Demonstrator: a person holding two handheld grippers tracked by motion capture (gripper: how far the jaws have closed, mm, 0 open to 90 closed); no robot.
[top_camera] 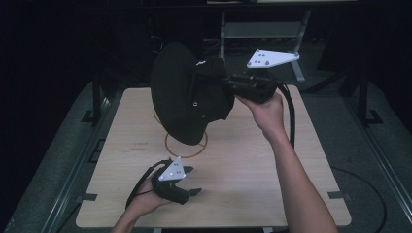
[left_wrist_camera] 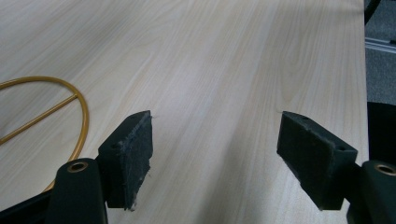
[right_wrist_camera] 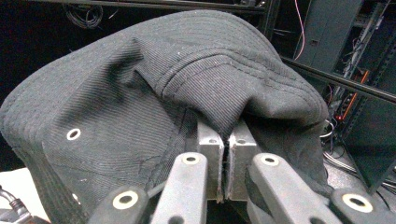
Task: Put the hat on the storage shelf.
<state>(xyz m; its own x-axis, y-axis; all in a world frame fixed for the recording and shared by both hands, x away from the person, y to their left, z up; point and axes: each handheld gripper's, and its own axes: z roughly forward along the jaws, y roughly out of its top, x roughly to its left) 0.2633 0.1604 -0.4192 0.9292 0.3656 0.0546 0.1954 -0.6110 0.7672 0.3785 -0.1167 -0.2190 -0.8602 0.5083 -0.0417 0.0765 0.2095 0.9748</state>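
A black fabric hat (top_camera: 187, 94) hangs in the air above the far middle of the wooden table (top_camera: 252, 165), held up by my right gripper (top_camera: 224, 80), which is shut on its cloth. In the right gripper view the hat (right_wrist_camera: 140, 102) drapes over the pinched pads (right_wrist_camera: 227, 154), with a metal eyelet showing at the left. My left gripper (top_camera: 190, 180) rests low near the table's front edge, open, with nothing between its fingers. In the left gripper view its gripper (left_wrist_camera: 215, 140) looks across bare wood, pads wide apart.
A gold wire stand (top_camera: 186, 145) with round rings lies on the table under the hat; one ring of this stand (left_wrist_camera: 70, 107) shows at the left of the left gripper view. A grey metal frame (top_camera: 262, 31) stands behind the table. Dark floor surrounds the table.
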